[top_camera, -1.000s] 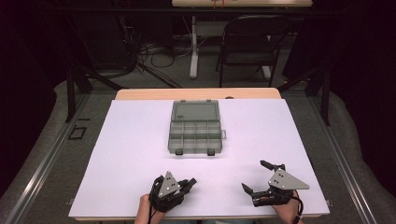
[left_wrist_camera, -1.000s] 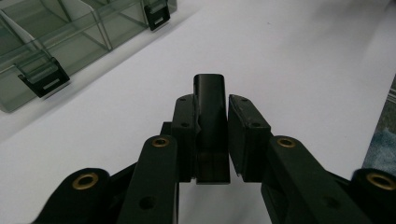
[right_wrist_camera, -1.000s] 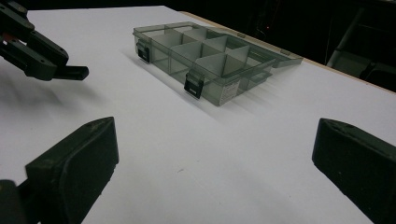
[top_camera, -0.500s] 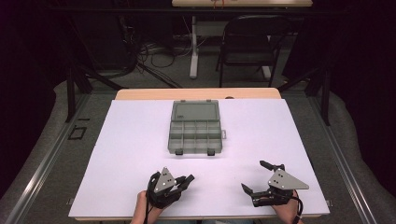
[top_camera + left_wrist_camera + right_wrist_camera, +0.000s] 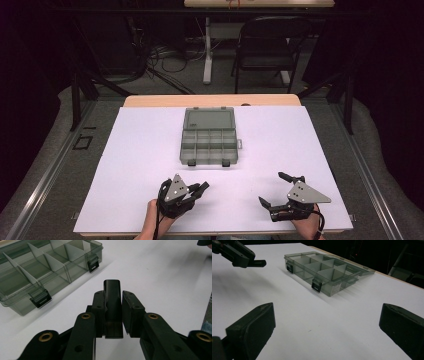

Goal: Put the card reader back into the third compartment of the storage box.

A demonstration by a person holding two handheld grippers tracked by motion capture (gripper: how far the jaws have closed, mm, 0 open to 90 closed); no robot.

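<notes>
A smoky translucent organizer box (image 5: 208, 142) lies open mid-table, lid folded flat behind, with white dividers and two black latches on its near wall. Its compartments look empty. My left gripper (image 5: 201, 188) hovers near the front edge, left of centre, aimed toward the box's near right corner. In the left gripper view its pads (image 5: 98, 305) are shut on a small black flat piece (image 5: 111, 290) that sticks out ahead of them; the box (image 5: 37, 272) lies up left. My right gripper (image 5: 274, 189) rests at the front right, open with nothing between. Its view shows the box (image 5: 324, 270) and the left gripper (image 5: 253, 262).
The white table sheet (image 5: 140, 150) spreads wide on both sides of the box. A wooden table edge (image 5: 210, 100) runs behind it. Farther back on the floor stand a black folding chair (image 5: 265, 50) and loose cables (image 5: 165, 60).
The left gripper has crept slightly forward toward the box, still closed on the black piece. The right gripper has stayed put.
</notes>
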